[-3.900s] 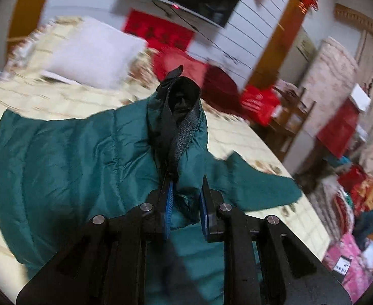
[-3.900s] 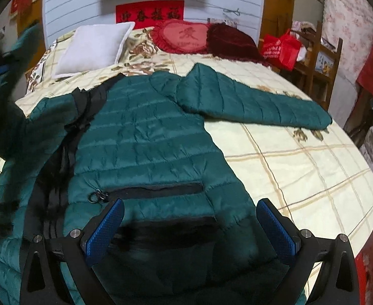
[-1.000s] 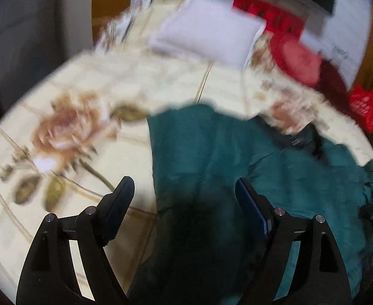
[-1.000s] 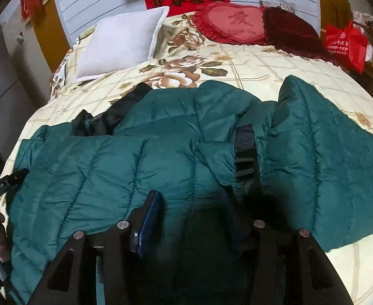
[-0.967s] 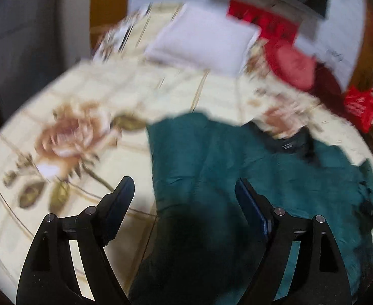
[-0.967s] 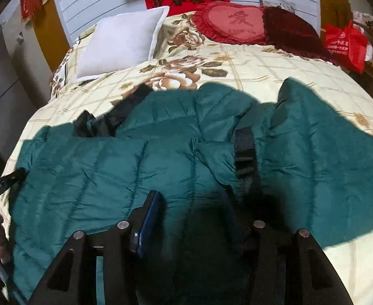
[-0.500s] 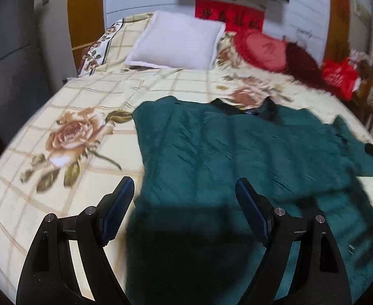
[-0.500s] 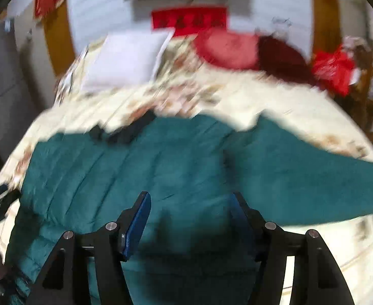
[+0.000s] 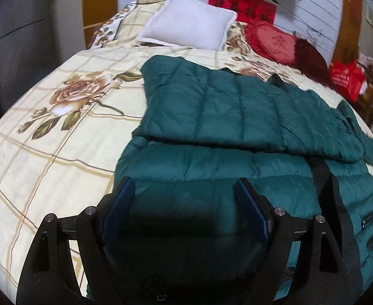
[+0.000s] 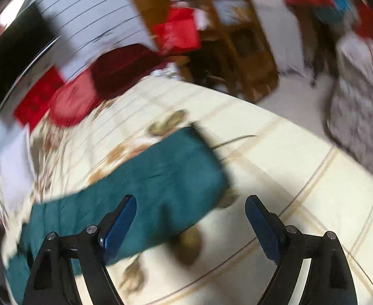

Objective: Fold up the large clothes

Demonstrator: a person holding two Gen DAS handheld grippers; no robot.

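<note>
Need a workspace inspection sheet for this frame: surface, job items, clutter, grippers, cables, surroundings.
Surface: cream floral checked bedspread.
Job's things: dark green quilted puffer jacket, one sleeve folded across the body; other sleeve lies out on the bedspread, blurred.
Clutter: white square pillow, red heart-shaped cushion, dark maroon cushion.
Grippers: left gripper open, empty; right gripper open, empty.
Cables: thin wires on the wall.
Surroundings: red plastic bag, wooden chair.

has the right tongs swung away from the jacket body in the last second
Yes. The right tongs swung rightward, off the white pillow side, toward the jacket sleeve.
</note>
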